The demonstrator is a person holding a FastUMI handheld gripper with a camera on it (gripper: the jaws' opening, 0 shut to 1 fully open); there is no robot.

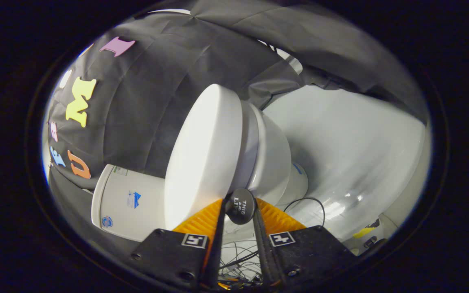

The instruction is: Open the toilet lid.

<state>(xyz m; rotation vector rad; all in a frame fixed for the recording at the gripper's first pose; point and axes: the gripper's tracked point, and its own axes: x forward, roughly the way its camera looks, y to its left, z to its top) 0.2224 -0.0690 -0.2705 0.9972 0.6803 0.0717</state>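
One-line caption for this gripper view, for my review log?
Gripper fingers closed on the round black knob at the toilet lid's front edge, lid barely raised off the seat.

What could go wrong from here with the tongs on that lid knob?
1. The tongs pinch only the small round black knob at the lid's edge; it could slip out.
2. The lid looks barely raised off the seat; a slip would likely drop it shut.

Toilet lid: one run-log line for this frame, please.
gripper: shut on knob | lid: slightly raised off seat at front edge | tank: beyond lid | cable: on floor beside bowl
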